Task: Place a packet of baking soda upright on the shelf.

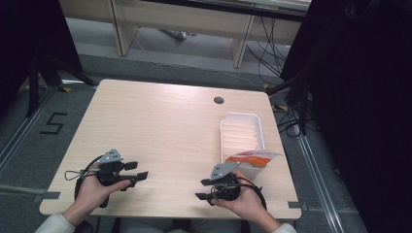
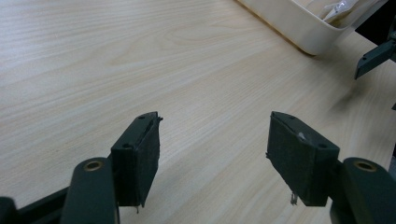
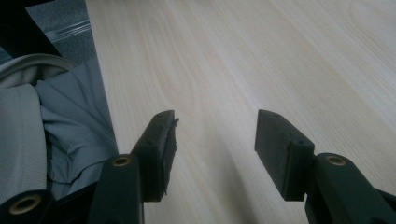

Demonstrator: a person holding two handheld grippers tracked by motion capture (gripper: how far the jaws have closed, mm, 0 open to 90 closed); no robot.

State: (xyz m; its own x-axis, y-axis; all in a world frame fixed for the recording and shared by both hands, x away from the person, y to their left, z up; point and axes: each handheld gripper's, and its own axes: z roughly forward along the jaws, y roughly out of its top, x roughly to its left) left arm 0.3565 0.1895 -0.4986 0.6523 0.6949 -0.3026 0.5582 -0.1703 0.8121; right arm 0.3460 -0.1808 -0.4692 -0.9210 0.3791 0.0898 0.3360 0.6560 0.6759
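High view: a white tray sits at the right side of the wooden table, an orange-and-white packet lying over its near end. Just beside that end, the right gripper has its jaws spread, empty. Well apart at the left, the left gripper is likewise spread, empty.

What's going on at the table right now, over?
Left gripper open, empty. Right gripper open, empty. Orange-white packet in white tray. Nothing in the way.

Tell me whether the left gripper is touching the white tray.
Apart. The high view shows the left gripper at the table's near left, with bare wood between it and the white tray on the right side.
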